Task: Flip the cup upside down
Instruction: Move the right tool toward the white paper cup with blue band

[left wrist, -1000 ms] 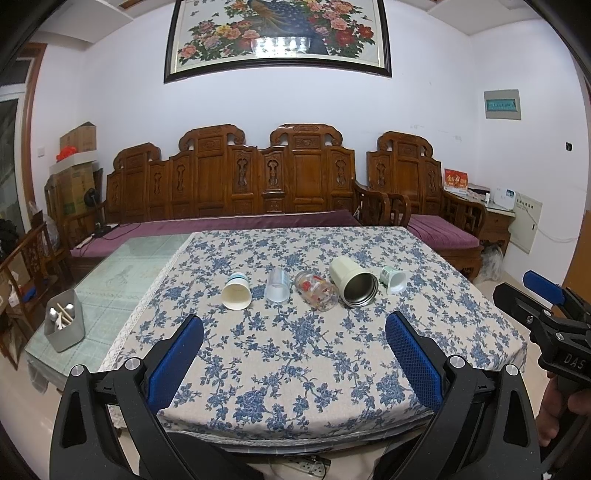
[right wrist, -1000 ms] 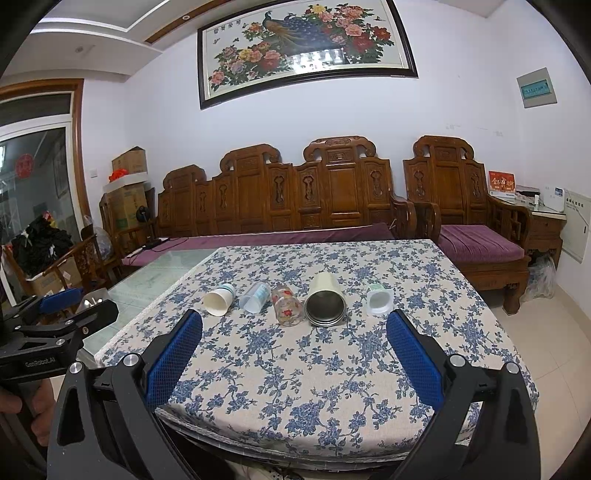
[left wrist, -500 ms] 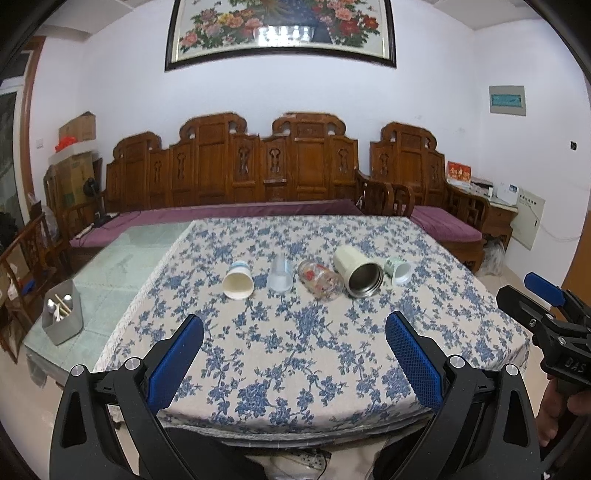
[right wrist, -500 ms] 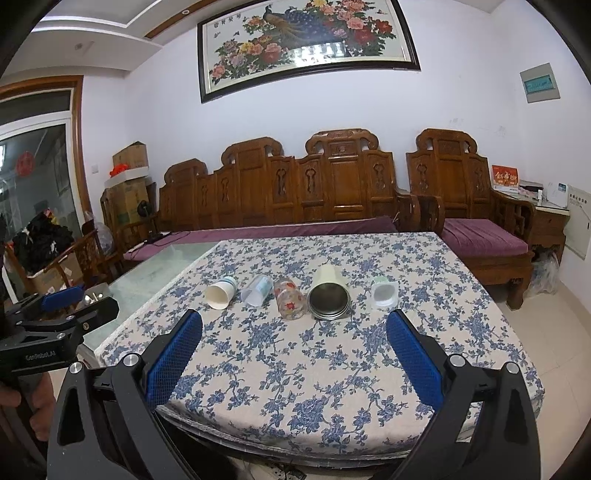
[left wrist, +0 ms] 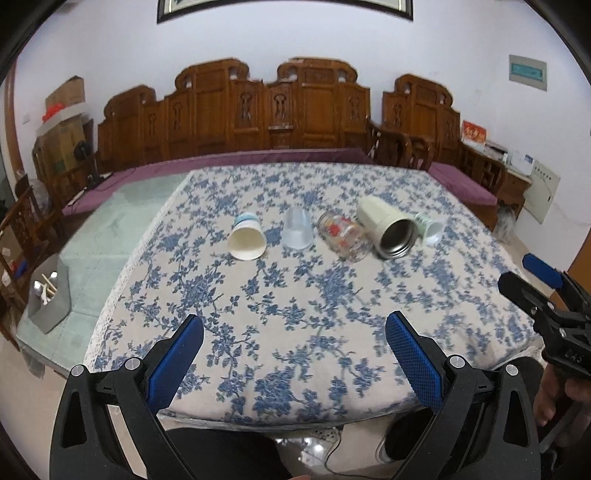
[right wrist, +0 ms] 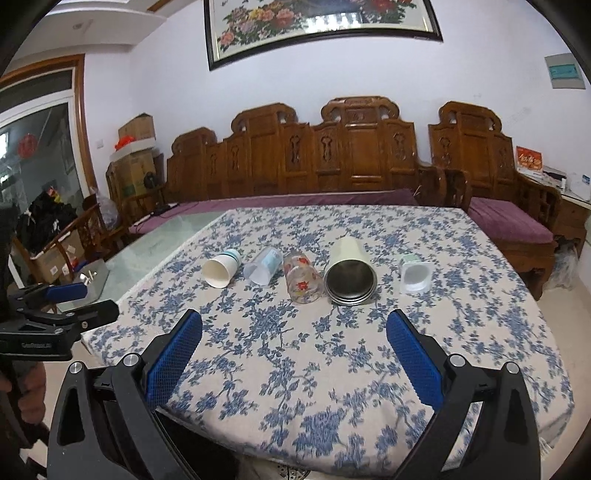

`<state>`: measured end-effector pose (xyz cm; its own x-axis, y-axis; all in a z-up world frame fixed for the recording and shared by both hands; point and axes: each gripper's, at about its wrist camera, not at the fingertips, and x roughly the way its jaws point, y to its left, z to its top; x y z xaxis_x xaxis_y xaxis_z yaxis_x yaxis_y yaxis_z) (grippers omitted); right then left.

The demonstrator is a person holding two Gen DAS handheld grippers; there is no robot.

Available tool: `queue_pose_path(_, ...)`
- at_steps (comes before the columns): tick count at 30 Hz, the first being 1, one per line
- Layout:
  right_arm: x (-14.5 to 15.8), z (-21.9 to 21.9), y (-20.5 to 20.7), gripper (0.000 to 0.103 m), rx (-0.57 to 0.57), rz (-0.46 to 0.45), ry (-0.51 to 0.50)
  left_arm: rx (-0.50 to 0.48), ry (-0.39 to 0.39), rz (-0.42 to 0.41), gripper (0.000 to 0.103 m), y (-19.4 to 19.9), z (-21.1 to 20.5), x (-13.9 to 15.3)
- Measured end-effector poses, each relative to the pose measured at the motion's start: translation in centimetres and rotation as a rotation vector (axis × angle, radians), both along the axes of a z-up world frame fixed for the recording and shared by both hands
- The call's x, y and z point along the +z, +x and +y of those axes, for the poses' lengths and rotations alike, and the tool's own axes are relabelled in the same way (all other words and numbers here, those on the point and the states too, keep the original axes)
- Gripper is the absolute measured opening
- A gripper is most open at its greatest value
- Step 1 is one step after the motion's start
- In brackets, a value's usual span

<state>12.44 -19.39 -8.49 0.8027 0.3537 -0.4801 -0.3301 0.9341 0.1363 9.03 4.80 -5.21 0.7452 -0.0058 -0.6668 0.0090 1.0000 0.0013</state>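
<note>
Both grippers hang at the near edge of the surface, empty, with blue pads spread wide. From its own camera the left gripper (left wrist: 293, 345) frames the flowered tablecloth (left wrist: 295, 314), and the right gripper (right wrist: 293, 341) does the same from a spot further right; each also shows at the side of the other's view.

Five cups lie on their sides in a row across the middle of the surface (right wrist: 498, 332), well beyond both grippers, mouths turned toward the near edge. From left to right:
- a white paper cup (right wrist: 220, 268) with a blue band at its base
- a clear plastic cup (right wrist: 263, 266), just beside the paper cup
- a glass tumbler with red flower print (right wrist: 302, 277), touching or almost touching the next cup
- a cream tumbler with a steel-lined mouth (right wrist: 350, 273), the largest of the row
- a small white plastic cup (right wrist: 415, 273), set a little apart in the right wrist view; in the left wrist view it sits partly behind the cream tumbler

None of them stands on its rim.

On the left, the cloth stops short and leaves a pale green glass top (left wrist: 103, 251) bare; a grey holder with utensils (left wrist: 50, 291) stands there near the corner. Behind the surface runs a carved wooden bench (right wrist: 332, 162) with purple cushions, under a framed flower painting (right wrist: 321, 22).
</note>
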Motion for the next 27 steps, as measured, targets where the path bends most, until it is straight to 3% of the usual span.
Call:
queue_pose_path(13, -4.1, 4.5, 9.8, 0.100, 0.086, 0.075, -0.034, 0.007, 0.107, 0.193, 0.095, 9.6, 3.6, -4.6)
queue_pose_path(17, -5.2, 6.3, 12.4, 0.100, 0.131, 0.117, -0.033, 0.007, 0.140, 0.214, 0.095, 12.5, 5.3, -5.2)
queue_pose_path(27, -7.4, 9.4, 16.8, 0.100, 0.190, 0.145, -0.045, -0.022, 0.091, 0.242, 0.095, 20.5, 8.5, -6.3)
